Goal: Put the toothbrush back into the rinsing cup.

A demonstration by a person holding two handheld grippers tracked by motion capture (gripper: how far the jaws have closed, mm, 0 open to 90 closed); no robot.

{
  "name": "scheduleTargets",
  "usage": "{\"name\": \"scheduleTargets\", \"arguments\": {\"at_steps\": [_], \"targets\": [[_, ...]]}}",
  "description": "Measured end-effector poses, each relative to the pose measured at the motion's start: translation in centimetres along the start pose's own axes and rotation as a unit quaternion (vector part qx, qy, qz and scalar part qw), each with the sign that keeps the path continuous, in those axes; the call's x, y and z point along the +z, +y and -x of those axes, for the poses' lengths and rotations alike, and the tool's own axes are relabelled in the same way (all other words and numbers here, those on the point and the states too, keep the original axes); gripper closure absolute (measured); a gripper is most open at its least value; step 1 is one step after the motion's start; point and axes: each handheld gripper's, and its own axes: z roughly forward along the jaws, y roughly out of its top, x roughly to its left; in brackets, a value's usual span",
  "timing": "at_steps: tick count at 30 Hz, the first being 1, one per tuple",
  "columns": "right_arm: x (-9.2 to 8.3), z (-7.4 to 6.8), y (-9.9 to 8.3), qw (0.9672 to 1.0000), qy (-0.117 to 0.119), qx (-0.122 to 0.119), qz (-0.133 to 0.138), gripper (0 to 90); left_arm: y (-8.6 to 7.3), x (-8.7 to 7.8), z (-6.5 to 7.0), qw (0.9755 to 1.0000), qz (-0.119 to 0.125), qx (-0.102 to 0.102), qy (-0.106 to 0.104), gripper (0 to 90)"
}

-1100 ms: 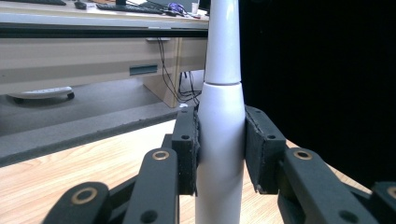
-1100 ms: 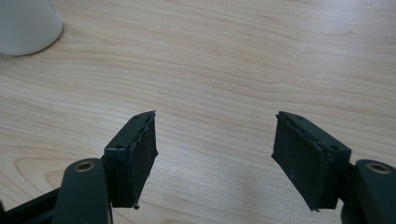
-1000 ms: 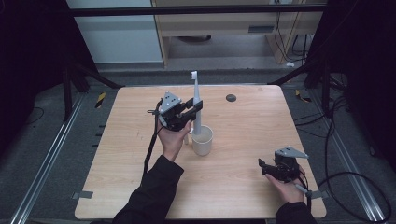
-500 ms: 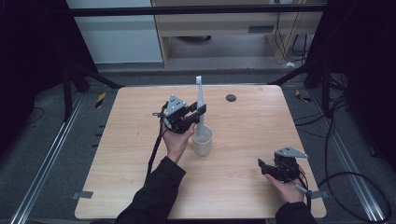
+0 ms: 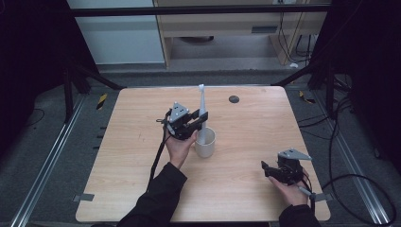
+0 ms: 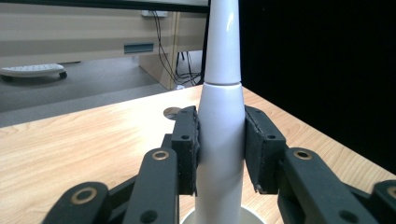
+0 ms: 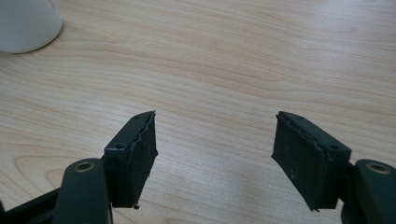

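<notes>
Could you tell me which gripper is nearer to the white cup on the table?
The left. The left gripper is just above the white cup, clamped on the toothbrush standing in it. The right gripper rests open near the table's right front corner, well away.

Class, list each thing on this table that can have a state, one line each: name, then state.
Toothbrush: upright, lower end in the cup, gripped.
Cup: upright on the table, holding the toothbrush.
Left tongs: shut on the toothbrush.
Right tongs: open, holding nothing, low over bare table.
</notes>
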Motion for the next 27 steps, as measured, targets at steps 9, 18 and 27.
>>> {"name": "scheduleTargets", "arguments": {"at_steps": [9,18,27], "targets": [[0.0,0.0,0.0,1.0,0.0,-0.001,-0.001,30.2,-1.3,0.5,-0.1,0.9998,-0.02,-0.002,-0.001,67.0],[0.0,0.0,0.0,1.0,0.0,-0.001,0.0,30.2,-2.3,0.9,0.0,0.9988,-0.048,0.003,-0.001,67.0],[0.0,-0.1,0.0,1.0,-0.001,-0.001,-0.001,30.2,-3.2,1.4,0.2,0.9973,-0.073,0.013,0.001,66.9]]}}
